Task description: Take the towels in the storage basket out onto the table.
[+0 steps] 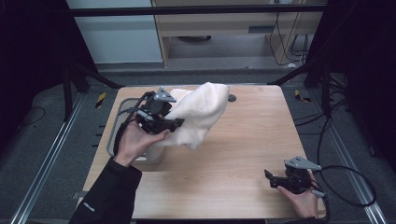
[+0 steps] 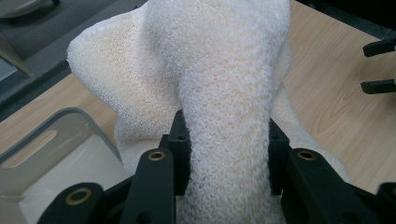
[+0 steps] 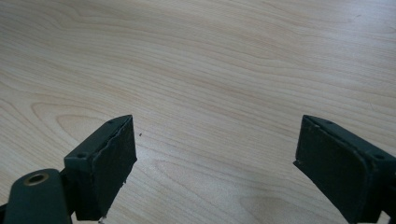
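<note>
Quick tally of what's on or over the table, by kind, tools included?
Towel: 1
Bin: 1
Tools: 2, left tool and right tool
Total: 4

Towel (image 1: 198, 114) right of bin (image 1: 122, 106)

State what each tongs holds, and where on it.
The left tongs pinch a bunched fold of the white towel, lifting it. The right tongs are open, holding nothing.

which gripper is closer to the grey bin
Left. The left gripper, clamped on the white towel, is beside the grey bin; the right gripper hangs open far across the table.
</note>
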